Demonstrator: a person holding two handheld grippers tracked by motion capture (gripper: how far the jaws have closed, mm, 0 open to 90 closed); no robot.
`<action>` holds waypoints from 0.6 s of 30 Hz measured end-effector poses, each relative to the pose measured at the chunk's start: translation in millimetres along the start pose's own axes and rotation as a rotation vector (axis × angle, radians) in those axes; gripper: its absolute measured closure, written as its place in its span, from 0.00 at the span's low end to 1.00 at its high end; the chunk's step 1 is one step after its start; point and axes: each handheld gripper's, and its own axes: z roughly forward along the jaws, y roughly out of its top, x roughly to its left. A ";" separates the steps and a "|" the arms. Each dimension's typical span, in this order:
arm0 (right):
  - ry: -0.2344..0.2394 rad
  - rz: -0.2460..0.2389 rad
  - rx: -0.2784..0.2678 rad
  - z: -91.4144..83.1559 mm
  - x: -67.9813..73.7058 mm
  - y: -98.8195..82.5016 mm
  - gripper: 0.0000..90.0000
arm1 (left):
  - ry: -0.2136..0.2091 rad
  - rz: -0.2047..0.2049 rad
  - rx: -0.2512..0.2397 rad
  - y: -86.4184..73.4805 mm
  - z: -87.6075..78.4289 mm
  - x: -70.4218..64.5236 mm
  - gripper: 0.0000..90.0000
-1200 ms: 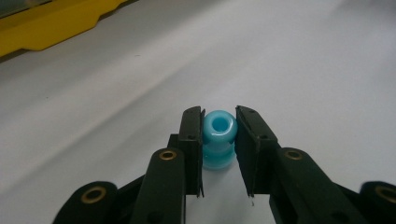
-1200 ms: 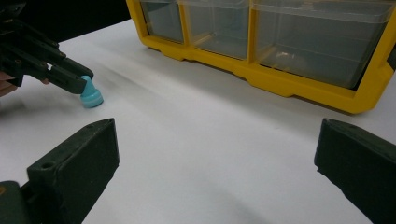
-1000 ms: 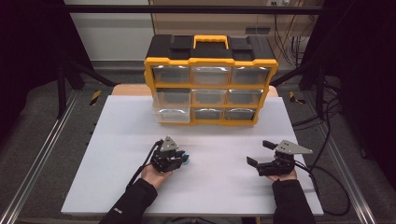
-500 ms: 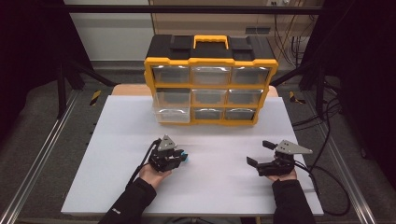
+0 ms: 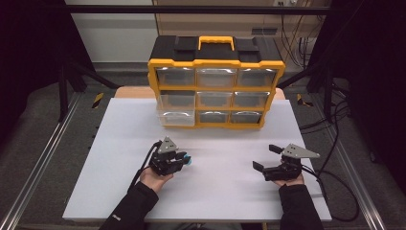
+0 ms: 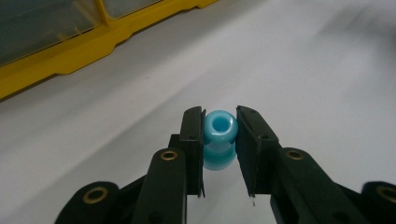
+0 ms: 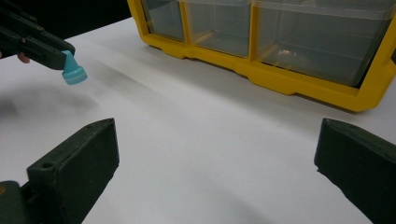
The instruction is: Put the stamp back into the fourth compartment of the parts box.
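A small blue bead [image 6: 219,135] is being squeezed between the two black jaws of the left gripper [image 5: 183,160]. It is being held just above the white table [image 5: 119,143], near the front of the yellow drawer box [image 5: 215,86]. The right gripper [image 5: 266,157] is being kept wide open, with nothing between its jaws, well apart from the bead.

L tool [image 5: 184,160] clamped shut; R tool [image 5: 266,158] jaws wide apart.
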 end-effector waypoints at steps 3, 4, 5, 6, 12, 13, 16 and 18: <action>0.000 0.000 0.000 -0.1 -0.1 0.1 0.01 | 0.000 -0.004 -0.006 1.3 -3.1 0.8 0.80; -0.001 -0.002 -0.001 -0.3 -0.3 0.1 0.01 | -0.001 -0.005 -0.008 1.8 -4.2 1.1 0.80; 0.000 0.000 -0.001 -0.2 -0.2 0.1 0.01 | -0.001 -0.005 -0.010 2.3 -5.3 1.3 0.80; 0.000 0.000 -0.001 -0.2 -0.2 0.1 0.01 | 0.000 -0.006 -0.012 2.8 -6.3 1.5 0.80; 0.000 0.000 -0.001 -0.4 -0.1 0.1 0.01 | 0.002 -0.008 -0.024 6.7 -14.0 3.3 0.80; 0.000 0.000 -0.001 -0.6 -0.2 0.2 0.01 | 0.002 -0.009 -0.028 7.2 -15.6 3.6 0.80; 0.001 0.000 -0.001 -0.7 0.0 0.3 0.01 | 0.008 -0.008 -0.038 9.4 -20.6 4.4 0.80; 0.002 0.000 -0.002 -0.8 -0.1 0.3 0.01 | 0.007 -0.010 -0.044 10.7 -24.0 4.9 0.80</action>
